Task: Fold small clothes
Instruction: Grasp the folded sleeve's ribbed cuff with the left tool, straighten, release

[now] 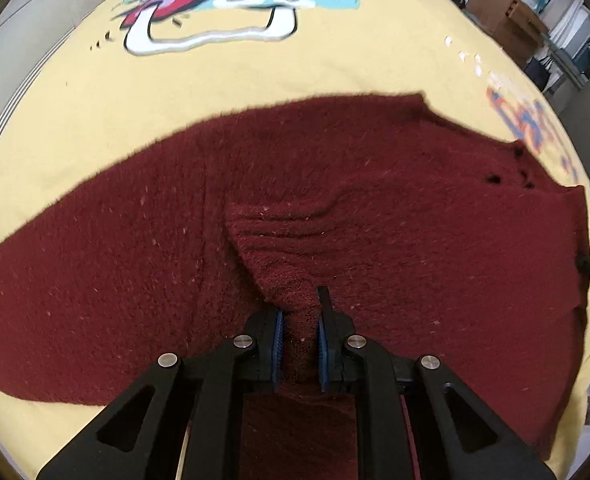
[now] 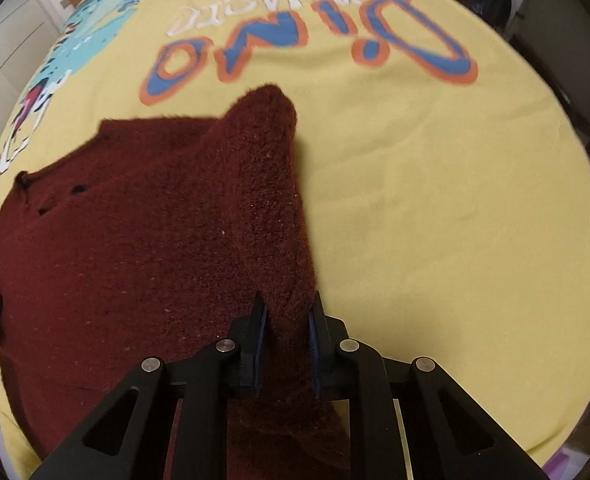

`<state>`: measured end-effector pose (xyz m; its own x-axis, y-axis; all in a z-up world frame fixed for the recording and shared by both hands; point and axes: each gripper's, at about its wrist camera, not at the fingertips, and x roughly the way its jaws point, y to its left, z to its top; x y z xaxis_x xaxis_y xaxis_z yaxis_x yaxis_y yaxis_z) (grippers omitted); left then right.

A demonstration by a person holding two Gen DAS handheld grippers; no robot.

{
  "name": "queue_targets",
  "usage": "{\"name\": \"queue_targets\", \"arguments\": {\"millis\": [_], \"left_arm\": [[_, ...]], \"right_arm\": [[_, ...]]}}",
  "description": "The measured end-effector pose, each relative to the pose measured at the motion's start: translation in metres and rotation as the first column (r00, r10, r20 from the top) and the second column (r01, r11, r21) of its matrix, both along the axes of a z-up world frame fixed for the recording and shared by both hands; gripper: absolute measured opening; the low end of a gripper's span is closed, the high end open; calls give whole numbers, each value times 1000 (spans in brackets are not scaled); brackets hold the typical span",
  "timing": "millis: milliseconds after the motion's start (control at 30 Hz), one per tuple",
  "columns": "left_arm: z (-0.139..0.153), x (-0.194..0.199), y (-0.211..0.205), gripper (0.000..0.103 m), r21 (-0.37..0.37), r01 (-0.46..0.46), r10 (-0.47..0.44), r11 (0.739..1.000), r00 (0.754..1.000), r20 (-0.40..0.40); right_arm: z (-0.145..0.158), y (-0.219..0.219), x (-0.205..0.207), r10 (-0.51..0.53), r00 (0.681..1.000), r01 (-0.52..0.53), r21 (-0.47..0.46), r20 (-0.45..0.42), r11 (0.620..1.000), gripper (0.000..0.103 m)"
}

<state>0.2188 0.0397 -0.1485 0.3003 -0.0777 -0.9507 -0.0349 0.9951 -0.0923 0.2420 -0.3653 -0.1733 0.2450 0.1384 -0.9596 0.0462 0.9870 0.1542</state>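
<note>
Your left gripper (image 1: pixel 301 316) points steeply down at the dark red sweater (image 1: pixel 375 208), jaws clamped on a raised pinch of its fuzzy knit. The fabric rises in a ridge from the flat garment into the blue pads (image 1: pixel 279 344), with small creases fanning out to the right of the pinch.

Your right gripper (image 2: pixel 287 316) also tips steeply down. Its jaws are closed on the sweater's right edge, a thick rolled fold of knit running from between the pads up to a rounded peak farther away. The pads press both sides of that fold.

The sweater lies spread on a yellow cloth (image 2: pixel 435 200) printed with blue and orange "Dino" lettering (image 2: pixel 307 44) and a cartoon figure (image 1: pixel 231 8); what carries the cloth can't be told. In the left view the garment stretches wide from left to right, a few small dark holes (image 1: pixel 511 168) near its far right corner. Cardboard boxes (image 1: pixel 503 12) sit beyond the cloth, far right.
</note>
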Motion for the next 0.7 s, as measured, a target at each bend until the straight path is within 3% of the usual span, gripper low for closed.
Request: {"name": "queue_targets", "arguments": {"millis": [133, 233, 300, 333, 367, 433, 533, 600, 700], "left_arm": [[-2, -3, -1, 21, 40, -26, 26, 999, 1000, 12], [4, -5, -2, 34, 72, -25, 25, 997, 1000, 9], [11, -7, 3, 35, 84, -46, 45, 995, 999, 15], [16, -9, 6, 40, 101, -65, 62, 993, 998, 33], [22, -11, 10, 55, 115, -80, 74, 990, 996, 56], [32, -13, 16, 78, 111, -99, 90, 989, 992, 84], [46, -17, 15, 102, 96, -95, 84, 991, 990, 117], [54, -19, 5, 102, 101, -65, 50, 993, 988, 147], [64, -18, -17, 102, 98, -9, -9, 995, 984, 181]], "right_arm": [[2, -3, -1, -36, 999, 36, 33, 13, 999, 29], [18, -3, -8, -45, 998, 45, 18, 41, 999, 45], [32, 2, -14, -26, 997, 26, 1, 76, 1000, 64], [39, 6, -18, -15, 995, 15, -2, 100, 1000, 69], [51, 12, -22, 6, 991, -5, -7, 135, 1000, 82], [64, 25, -27, 36, 983, -33, -21, 181, 999, 84], [81, 50, -36, 87, 968, -83, -30, 234, 996, 89], [87, 71, -31, 114, 961, -110, -30, 252, 993, 103], [91, 107, -37, 185, 939, -174, -65, 289, 983, 103]]}}
